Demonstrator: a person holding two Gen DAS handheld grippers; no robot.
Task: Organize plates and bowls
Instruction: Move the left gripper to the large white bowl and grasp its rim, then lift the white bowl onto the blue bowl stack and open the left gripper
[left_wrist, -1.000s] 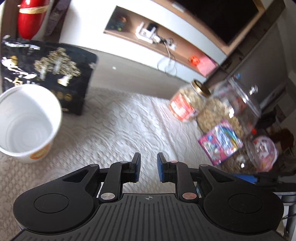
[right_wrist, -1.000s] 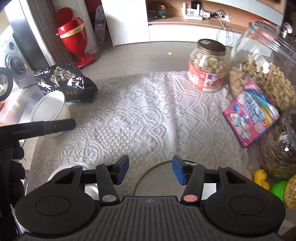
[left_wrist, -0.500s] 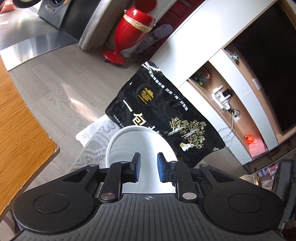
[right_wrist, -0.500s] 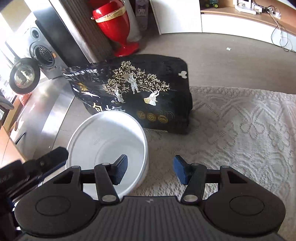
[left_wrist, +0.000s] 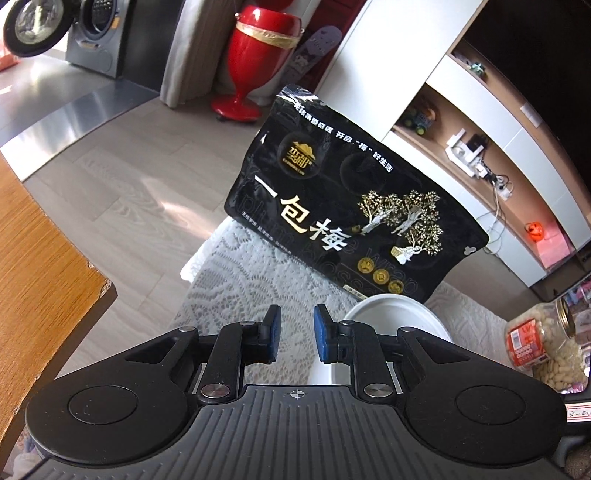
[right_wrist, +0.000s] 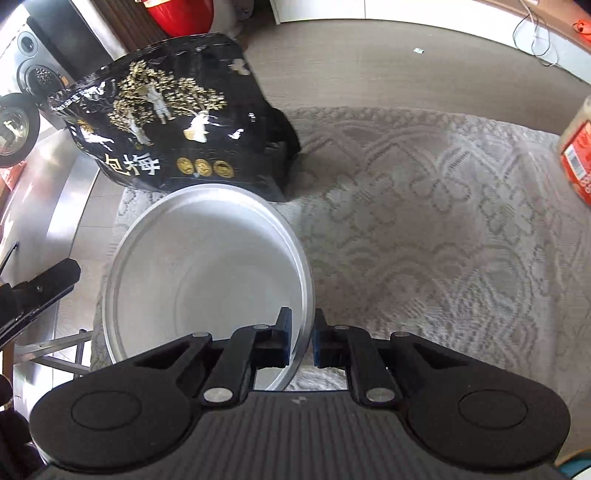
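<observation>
A deep white bowl (right_wrist: 192, 266) stands upright on the lace cloth (right_wrist: 424, 221), just in front of a black snack bag (right_wrist: 177, 129). My right gripper (right_wrist: 301, 339) points steeply down and is shut on the bowl's near right rim, one pad inside and one outside. In the left wrist view the same bowl (left_wrist: 391, 314) shows partly behind the right finger. My left gripper (left_wrist: 295, 332) hovers beside it over the cloth (left_wrist: 251, 273), jaws a narrow gap apart with nothing between them. A black part of the left tool (right_wrist: 40, 288) shows left of the bowl.
The black bag (left_wrist: 351, 221) leans at the cloth's far left corner. A peanut jar (left_wrist: 539, 350) stands to the right, also seen as the jar (right_wrist: 578, 155). A wooden table corner (left_wrist: 37, 258) is at the left, floor below, and a red vase (left_wrist: 258, 55) beyond.
The right gripper travelled left and down from the cloth's middle to the bowl and closed on its rim. The left gripper swung from the jars toward the bag, leaving the bowl at its right.
</observation>
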